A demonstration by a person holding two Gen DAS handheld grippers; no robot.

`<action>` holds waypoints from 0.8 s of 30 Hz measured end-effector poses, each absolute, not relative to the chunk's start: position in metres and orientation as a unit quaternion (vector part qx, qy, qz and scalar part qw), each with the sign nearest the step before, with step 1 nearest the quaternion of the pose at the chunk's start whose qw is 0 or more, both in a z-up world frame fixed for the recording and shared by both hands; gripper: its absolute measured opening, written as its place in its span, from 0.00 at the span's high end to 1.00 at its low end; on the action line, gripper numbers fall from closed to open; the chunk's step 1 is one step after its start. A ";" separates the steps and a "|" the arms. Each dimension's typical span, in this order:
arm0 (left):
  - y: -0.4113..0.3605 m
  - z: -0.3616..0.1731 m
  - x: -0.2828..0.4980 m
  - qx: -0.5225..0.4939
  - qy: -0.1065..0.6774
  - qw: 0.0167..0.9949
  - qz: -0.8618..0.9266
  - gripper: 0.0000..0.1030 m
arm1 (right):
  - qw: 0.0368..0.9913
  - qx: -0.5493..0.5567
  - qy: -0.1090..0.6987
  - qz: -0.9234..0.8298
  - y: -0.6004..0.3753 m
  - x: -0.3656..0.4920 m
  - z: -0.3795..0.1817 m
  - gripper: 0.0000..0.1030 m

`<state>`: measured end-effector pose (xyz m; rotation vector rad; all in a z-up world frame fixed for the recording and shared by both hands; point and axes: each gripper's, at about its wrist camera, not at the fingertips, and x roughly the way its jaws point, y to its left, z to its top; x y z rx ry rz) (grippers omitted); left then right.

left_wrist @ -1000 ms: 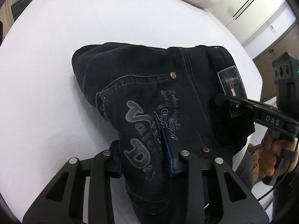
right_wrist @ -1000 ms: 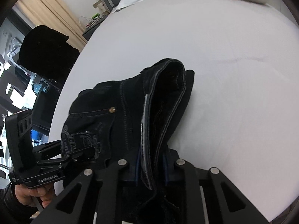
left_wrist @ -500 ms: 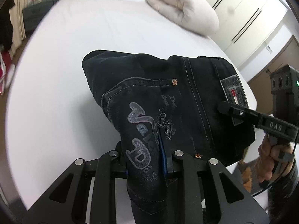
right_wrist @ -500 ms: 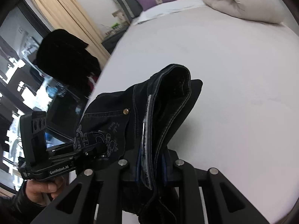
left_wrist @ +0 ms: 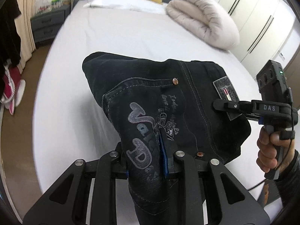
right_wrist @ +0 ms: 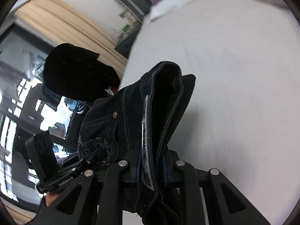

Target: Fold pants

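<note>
The right gripper [right_wrist: 151,166] pinches the folded black denim pants [right_wrist: 150,112], lifted above the white bed [right_wrist: 234,75].

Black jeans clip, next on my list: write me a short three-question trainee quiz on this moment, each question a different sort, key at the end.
1. True or false: the left gripper is shut on the printed back pocket of the black jeans.
2. Multiple choice: what lies on the far right of the white bed, beyond the jeans? A. a rolled beige duvet B. a laptop C. a stack of towels
3. Fill in: in the right wrist view, the right gripper clamps the jeans' ____ edge, where the patch label sits.

Key: 1 true; 2 A; 3 waistband.
</note>
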<state>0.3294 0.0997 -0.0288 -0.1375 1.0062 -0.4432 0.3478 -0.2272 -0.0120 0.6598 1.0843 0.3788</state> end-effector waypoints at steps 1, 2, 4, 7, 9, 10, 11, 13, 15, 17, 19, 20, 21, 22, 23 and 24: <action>0.103 -0.043 0.339 -0.072 0.487 0.845 -0.209 0.74 | 0.777 0.319 0.518 0.164 -0.229 0.354 -0.031 0.80; 0.107 -0.059 0.348 -0.078 0.500 0.838 -0.205 0.66 | 0.768 0.325 0.531 0.151 -0.232 0.355 -0.049 0.78; 0.115 -0.087 0.352 -0.093 0.506 0.836 -0.190 0.45 | 0.756 0.346 0.541 0.126 -0.242 0.354 -0.080 0.63; 0.134 -0.101 0.342 -0.142 0.458 0.848 -0.228 0.37 | 0.741 0.426 0.489 0.174 -0.263 0.335 -0.100 0.61; 0.137 -0.100 0.337 -0.142 0.452 0.849 -0.233 0.36 | 0.744 0.428 0.477 0.190 -0.265 0.328 -0.101 0.62; 0.137 -0.098 0.330 -0.142 0.453 0.849 -0.233 0.35 | 0.746 0.424 0.477 0.190 -0.264 0.326 -0.100 0.59; 0.142 -0.097 0.337 -0.142 0.455 0.849 -0.229 0.35 | 0.750 0.420 0.477 0.186 -0.264 0.321 -0.097 0.58; 0.148 -0.092 0.342 -0.148 0.447 0.856 -0.212 0.35 | 0.754 0.425 0.471 0.168 -0.269 0.313 -0.090 0.46; 0.154 -0.082 0.327 -0.154 0.433 0.868 -0.186 0.35 | 0.767 0.421 0.464 0.141 -0.276 0.296 -0.081 0.39; 0.159 -0.067 0.302 -0.147 0.421 0.880 -0.163 0.35 | 0.786 0.394 0.466 0.103 -0.282 0.277 -0.069 0.36; 0.160 -0.042 0.274 -0.120 0.391 0.903 -0.133 0.33 | 0.809 0.359 0.459 0.078 -0.282 0.255 -0.050 0.36; 0.155 -0.022 0.254 -0.091 0.364 0.920 -0.116 0.26 | 0.824 0.340 0.448 0.071 -0.282 0.242 -0.038 0.36; 0.149 -0.003 0.236 -0.063 0.332 0.936 -0.102 0.23 | 0.839 0.320 0.435 0.063 -0.279 0.235 -0.023 0.36; 0.146 0.018 0.215 -0.037 0.295 0.951 -0.090 0.17 | 0.858 0.297 0.416 0.052 -0.276 0.219 -0.004 0.36; 0.143 0.039 0.193 -0.019 0.260 0.962 -0.079 0.08 | 0.875 0.278 0.395 0.041 -0.273 0.207 0.015 0.36; 0.139 0.062 0.171 -0.003 0.221 0.973 -0.062 0.03 | 0.892 0.258 0.369 0.033 -0.269 0.195 0.039 0.36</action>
